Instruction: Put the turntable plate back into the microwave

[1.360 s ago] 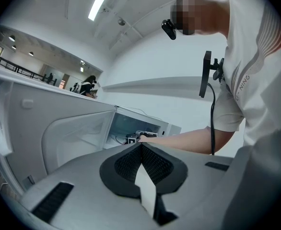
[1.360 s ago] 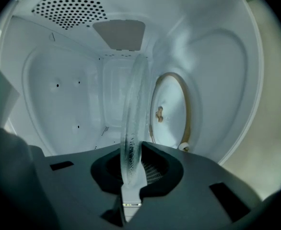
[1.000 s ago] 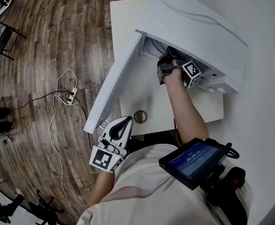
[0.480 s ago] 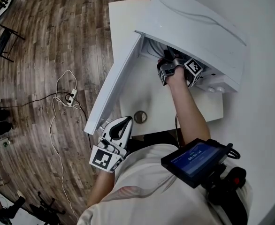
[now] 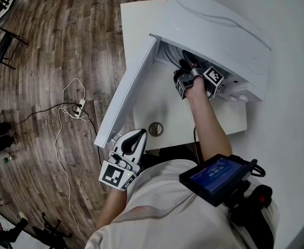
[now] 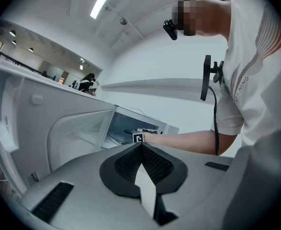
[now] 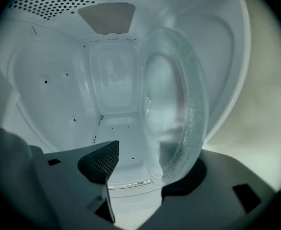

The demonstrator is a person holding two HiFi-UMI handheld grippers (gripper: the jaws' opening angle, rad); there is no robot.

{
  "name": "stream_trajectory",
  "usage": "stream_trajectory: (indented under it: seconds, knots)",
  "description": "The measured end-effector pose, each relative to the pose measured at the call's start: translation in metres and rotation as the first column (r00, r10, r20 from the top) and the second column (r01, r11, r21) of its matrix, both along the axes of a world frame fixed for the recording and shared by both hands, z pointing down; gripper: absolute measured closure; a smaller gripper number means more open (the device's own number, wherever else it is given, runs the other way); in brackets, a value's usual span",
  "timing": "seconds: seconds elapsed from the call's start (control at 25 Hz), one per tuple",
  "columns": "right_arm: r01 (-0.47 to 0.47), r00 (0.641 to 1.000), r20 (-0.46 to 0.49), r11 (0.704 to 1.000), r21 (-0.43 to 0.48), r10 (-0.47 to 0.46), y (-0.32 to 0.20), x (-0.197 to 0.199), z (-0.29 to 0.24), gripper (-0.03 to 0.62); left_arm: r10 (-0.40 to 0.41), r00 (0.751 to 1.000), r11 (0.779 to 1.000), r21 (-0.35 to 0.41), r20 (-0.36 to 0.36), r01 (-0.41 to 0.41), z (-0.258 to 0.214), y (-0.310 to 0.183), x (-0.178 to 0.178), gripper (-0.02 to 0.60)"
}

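Inside the microwave [image 5: 219,32], the fingers of the right gripper [image 7: 143,164] have just been opening wide, with the rim of the turntable plate [image 7: 175,104] between them. The left gripper [image 6: 140,147] has its fingers together, outside the microwave's open door [image 5: 126,90]. The shirt [image 6: 255,80] reads "NING".

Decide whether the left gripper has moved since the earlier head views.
No. The left gripper stays just below the near corner of the open microwave door, jaws together, exactly as before.
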State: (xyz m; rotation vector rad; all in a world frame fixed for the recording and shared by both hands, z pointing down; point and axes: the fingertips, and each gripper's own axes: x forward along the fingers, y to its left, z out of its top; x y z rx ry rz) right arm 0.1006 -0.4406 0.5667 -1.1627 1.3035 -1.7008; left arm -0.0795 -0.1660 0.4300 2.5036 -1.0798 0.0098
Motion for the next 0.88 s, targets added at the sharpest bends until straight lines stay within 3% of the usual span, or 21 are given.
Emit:
stream_trajectory:
  seconds: [0.72, 0.88]
  knots:
    - [0.185, 0.978, 0.108, 0.982, -0.049, -0.179, 0.018, -0.023, 0.016, 0.332, 0.003, 1.000, 1.000, -0.012, -0.005, -0.003, 0.008, 0.004, 0.004, 0.571]
    - [0.198, 0.977, 0.093, 0.979, -0.042, -0.194, 0.022, -0.024, 0.023, 0.332, 0.008, 1.000, 1.000, -0.012, -0.006, -0.009, 0.009, 0.005, 0.007, 0.571]
